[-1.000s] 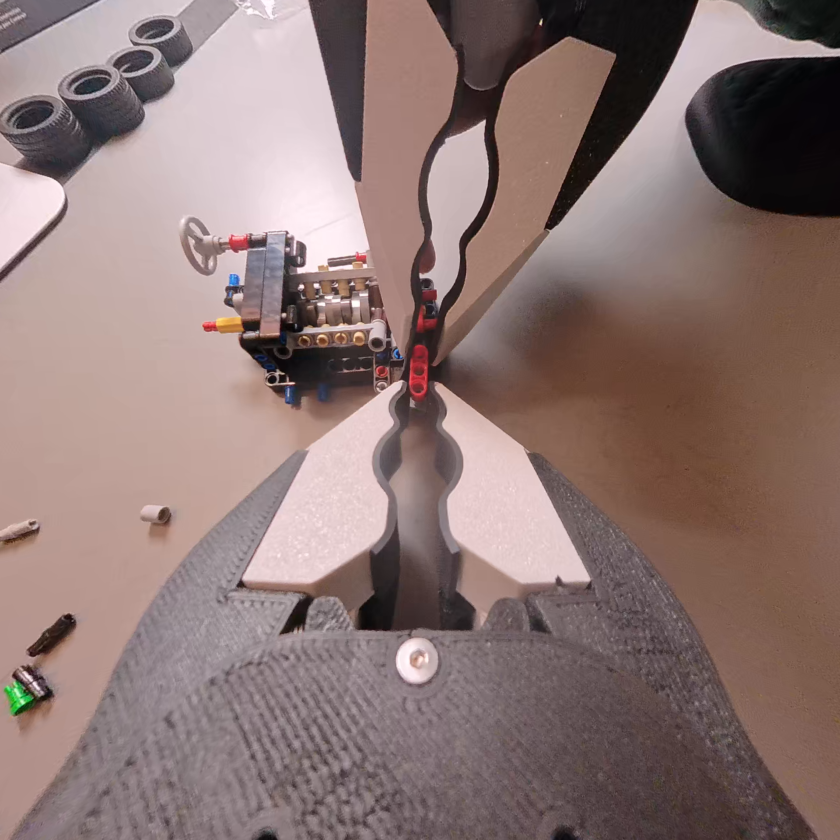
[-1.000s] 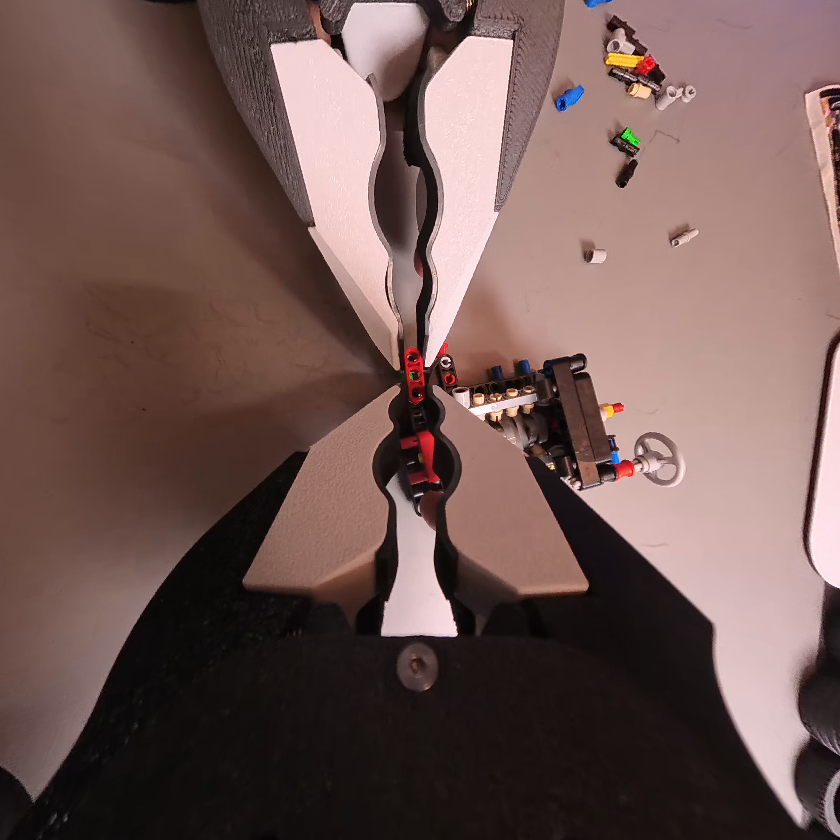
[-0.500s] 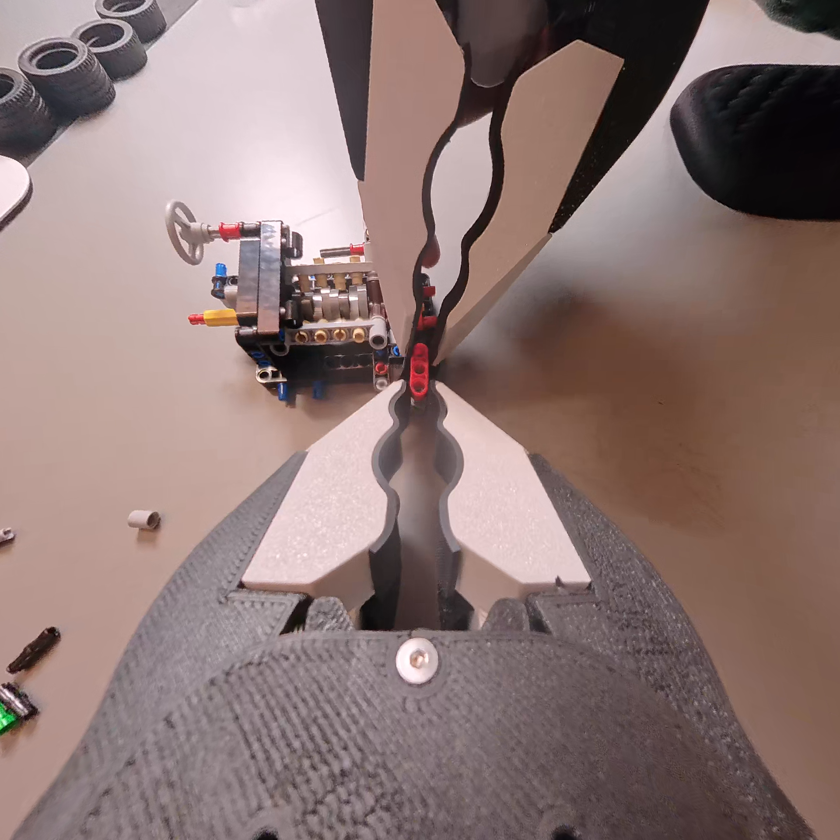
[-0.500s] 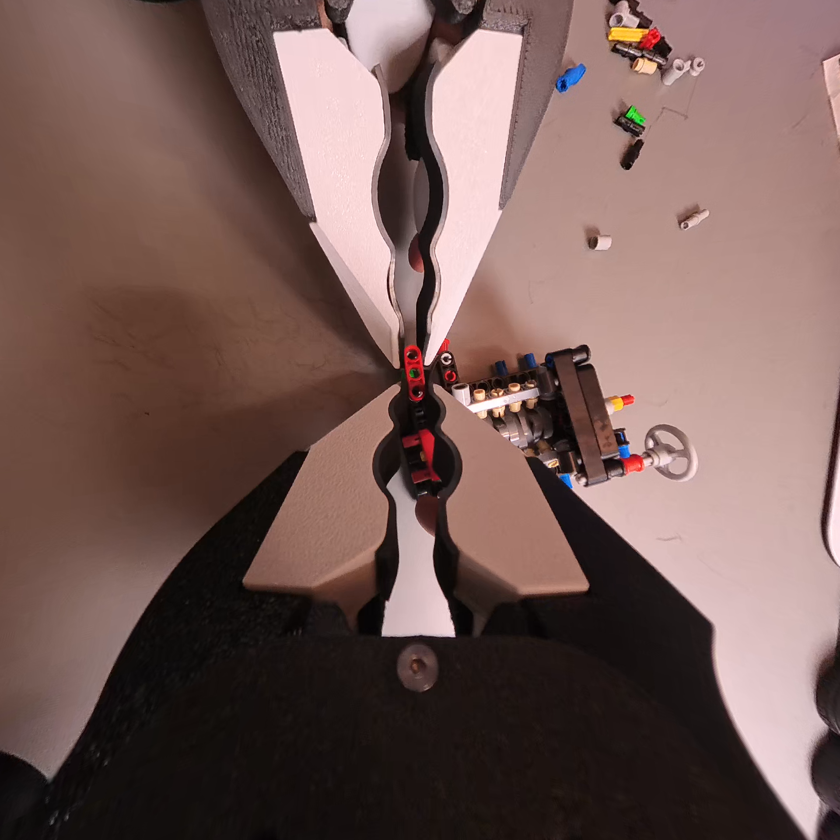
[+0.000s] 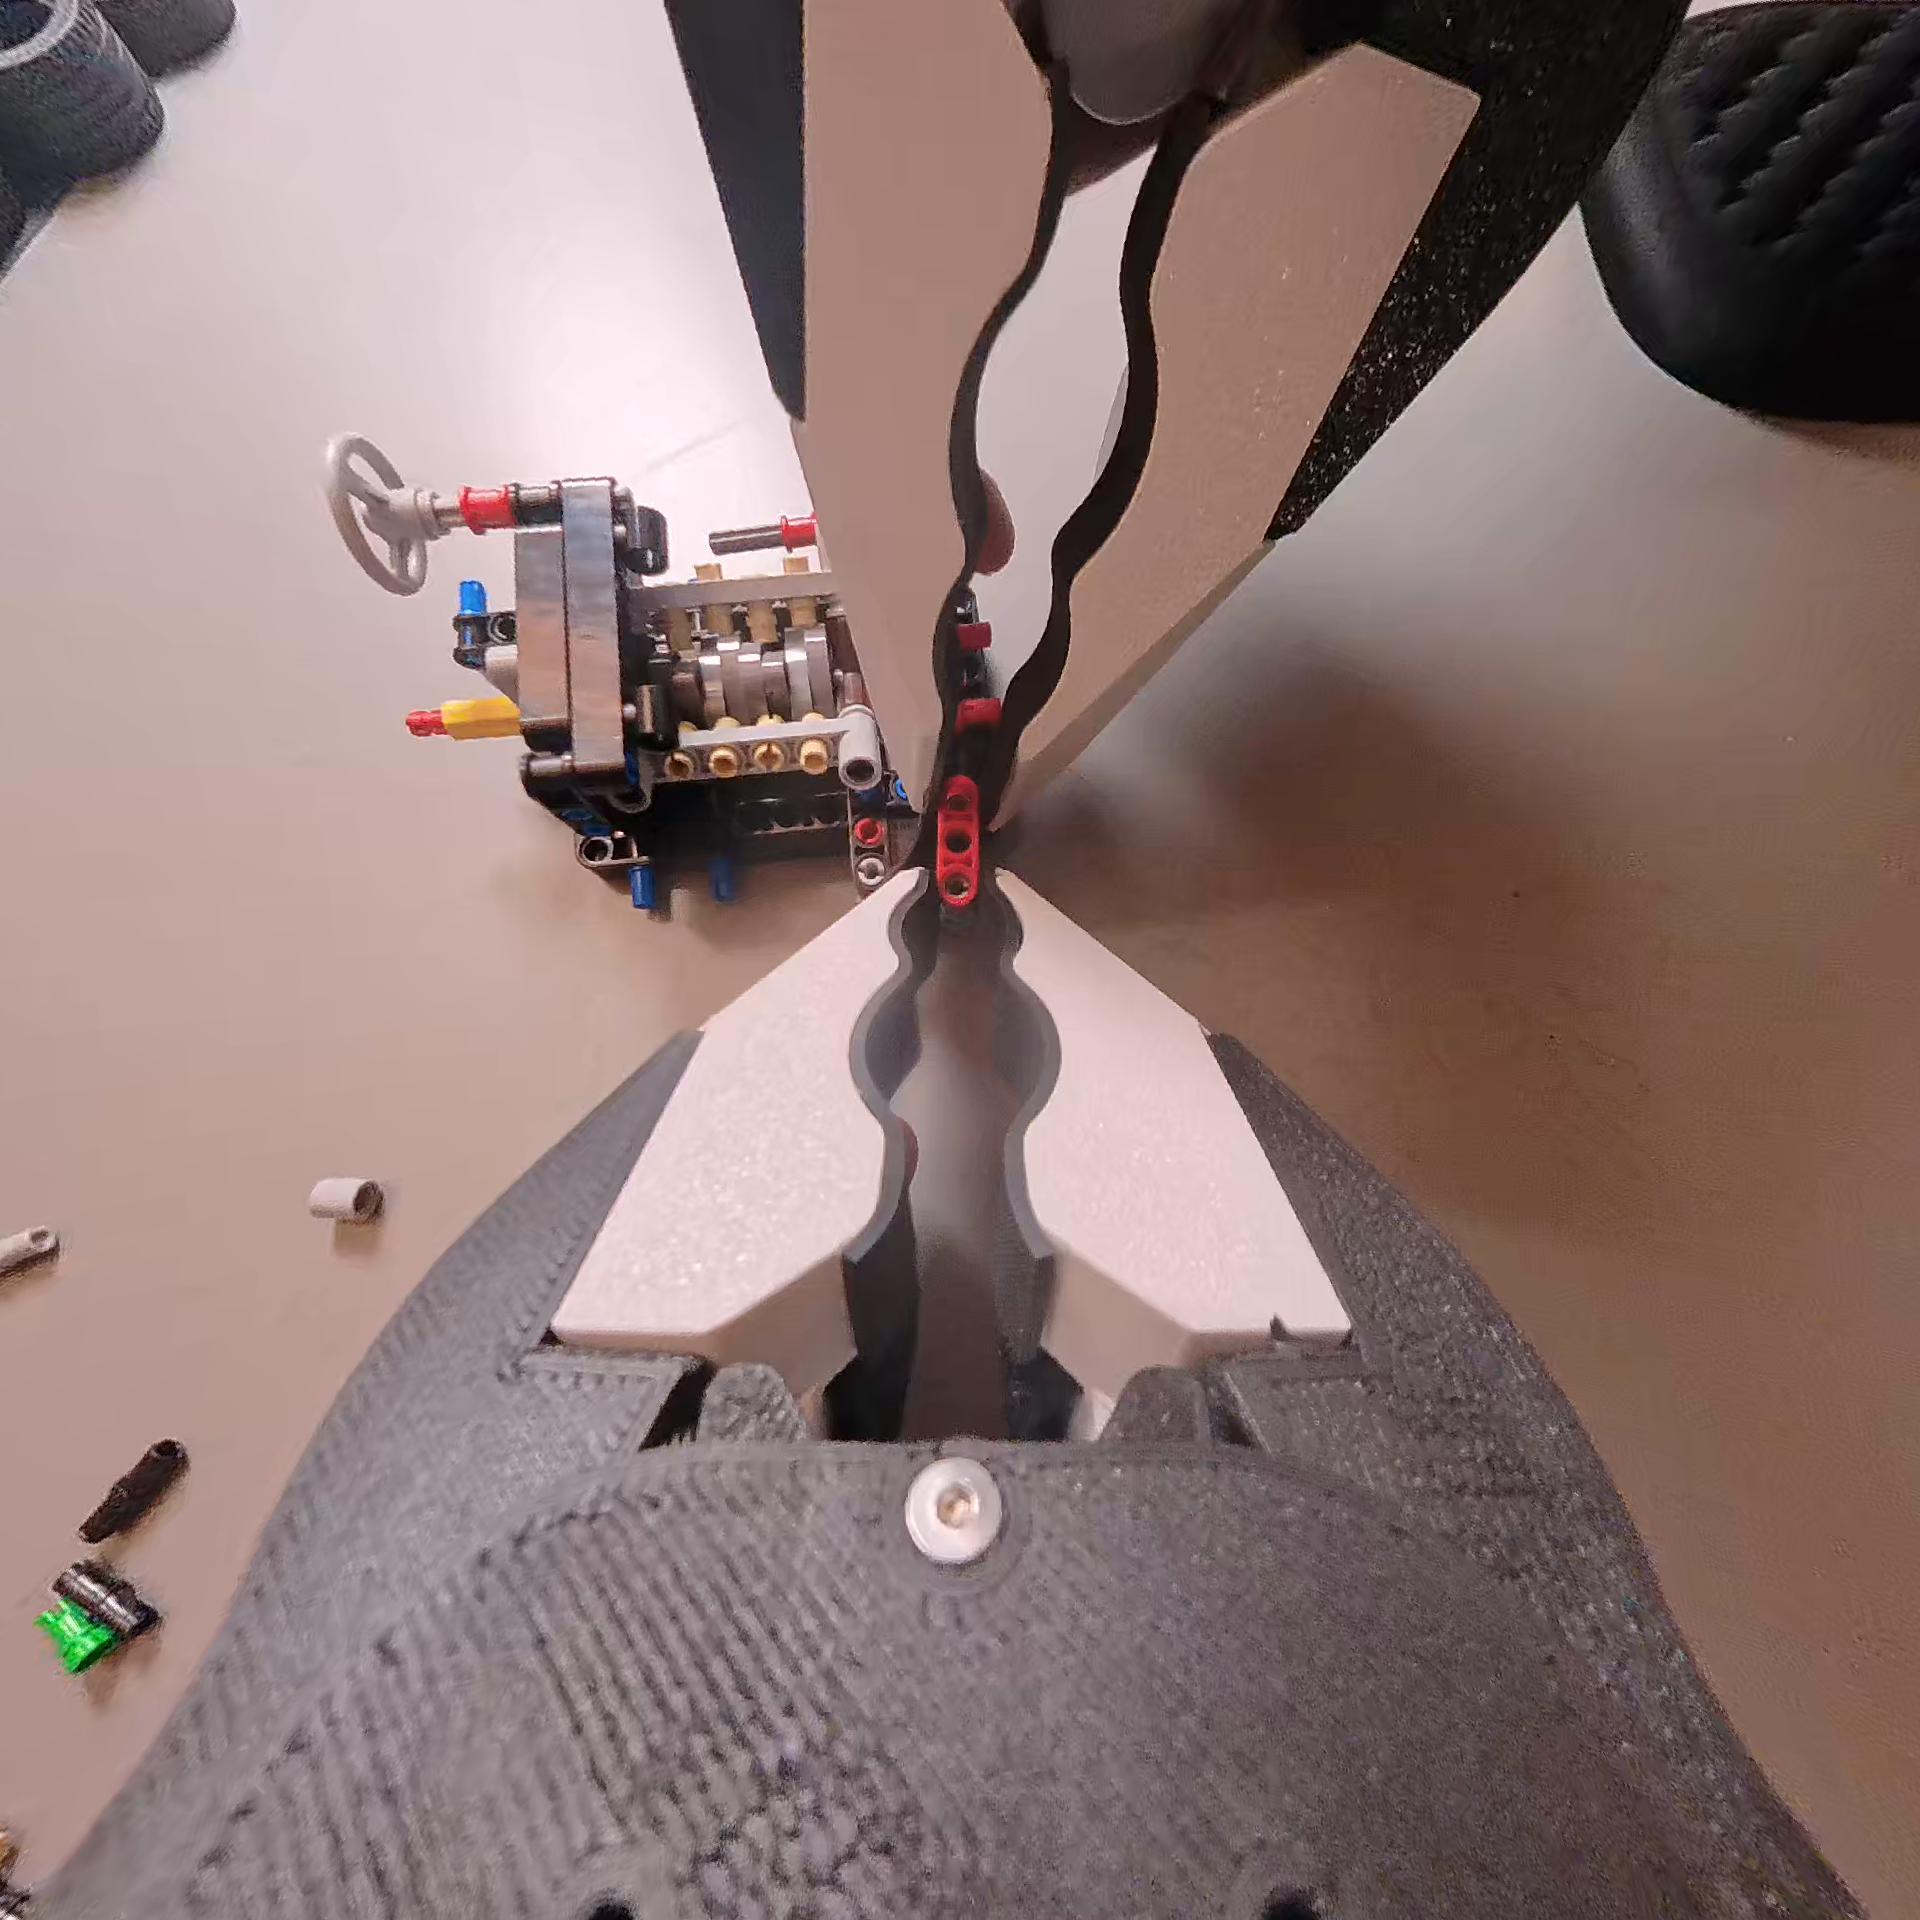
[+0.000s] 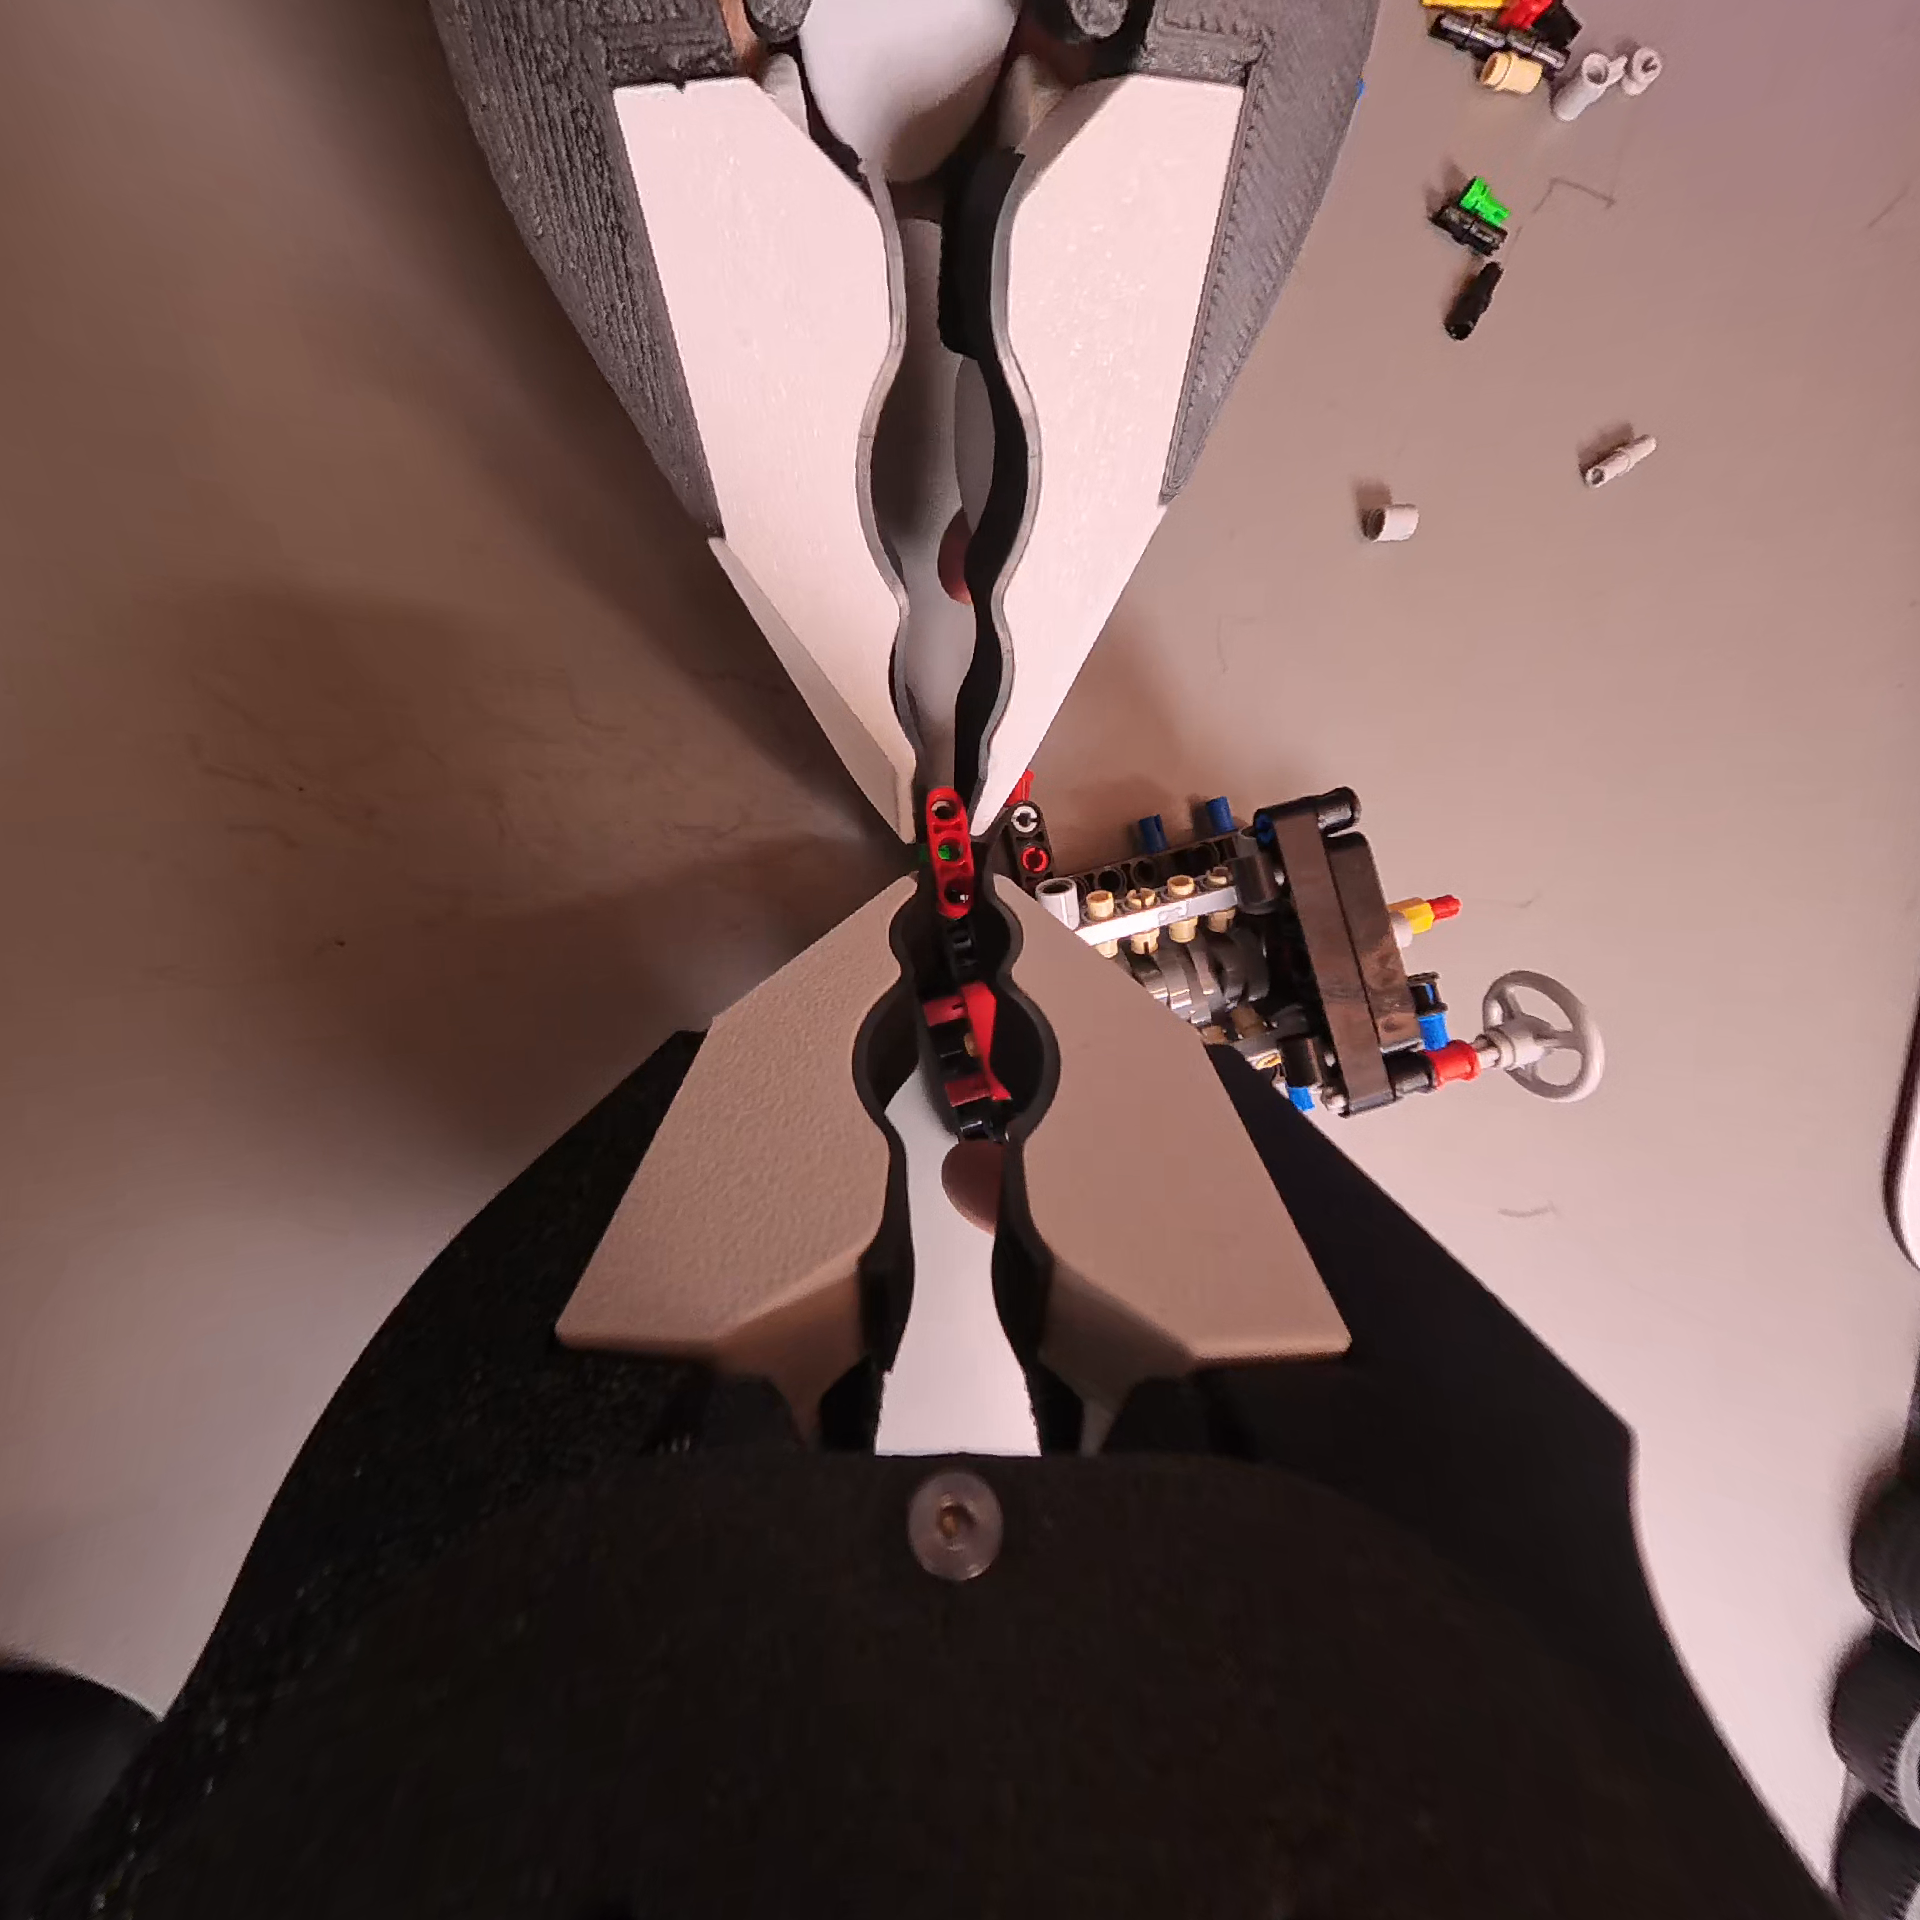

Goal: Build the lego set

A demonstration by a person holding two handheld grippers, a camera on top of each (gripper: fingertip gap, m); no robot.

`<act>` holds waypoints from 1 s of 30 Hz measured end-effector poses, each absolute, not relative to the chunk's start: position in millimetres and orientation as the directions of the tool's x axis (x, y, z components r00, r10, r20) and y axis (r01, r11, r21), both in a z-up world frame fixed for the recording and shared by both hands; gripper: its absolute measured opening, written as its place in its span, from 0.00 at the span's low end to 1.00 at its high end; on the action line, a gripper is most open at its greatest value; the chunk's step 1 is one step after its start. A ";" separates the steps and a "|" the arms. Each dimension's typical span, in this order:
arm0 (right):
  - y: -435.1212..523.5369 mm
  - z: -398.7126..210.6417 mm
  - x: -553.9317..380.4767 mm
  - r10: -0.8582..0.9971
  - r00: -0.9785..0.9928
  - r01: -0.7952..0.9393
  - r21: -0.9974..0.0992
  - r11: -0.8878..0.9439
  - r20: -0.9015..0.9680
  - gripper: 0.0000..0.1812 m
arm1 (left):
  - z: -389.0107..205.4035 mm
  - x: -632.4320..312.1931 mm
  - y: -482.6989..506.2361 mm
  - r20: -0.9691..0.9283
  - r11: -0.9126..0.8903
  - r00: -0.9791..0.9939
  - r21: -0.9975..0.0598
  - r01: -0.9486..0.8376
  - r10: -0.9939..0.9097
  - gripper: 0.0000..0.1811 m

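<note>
My left gripper [image 5: 956, 896] is shut on a small red three-hole beam [image 5: 957, 837], seen again in the right wrist view [image 6: 948, 847]. My right gripper [image 6: 951, 902] meets it tip to tip and is shut on a black and red sub-assembly [image 6: 966, 1039]; in the left wrist view this gripper [image 5: 961, 821] comes down from the top. The red beam sits at the end of that sub-assembly [image 5: 971, 675]. The partly built lego model [image 5: 675, 707] with a grey steering wheel [image 5: 374, 509] lies on the tan table just beside the tips [image 6: 1247, 935].
Loose pieces lie on the table: a grey sleeve [image 5: 348, 1198], a black pin [image 5: 135, 1489], a green and black piece [image 5: 88, 1616], and a small pile [image 6: 1517, 52]. Black tyres [image 6: 1886, 1662] sit at the edge. A black seat [image 5: 1787, 208] is behind. Less than 4 cm separates the two grippers' tips.
Both grippers stay shut and tip to tip on the pieces. The views have shifted only slightly over the table; the model has not moved.
</note>
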State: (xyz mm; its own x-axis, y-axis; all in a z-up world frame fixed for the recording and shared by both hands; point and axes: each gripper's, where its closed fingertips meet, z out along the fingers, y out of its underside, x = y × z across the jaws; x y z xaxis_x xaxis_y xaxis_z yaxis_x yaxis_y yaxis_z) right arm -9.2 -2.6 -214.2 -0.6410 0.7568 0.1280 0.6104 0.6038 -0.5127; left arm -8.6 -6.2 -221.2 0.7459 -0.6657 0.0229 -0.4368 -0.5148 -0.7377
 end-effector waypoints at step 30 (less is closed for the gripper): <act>-0.1 -206.1 -4.1 0.728 -0.654 0.591 -0.463 0.661 0.205 0.04 | -221.1 0.7 -0.7 0.057 -0.591 0.724 -0.624 -0.512 -0.688 0.03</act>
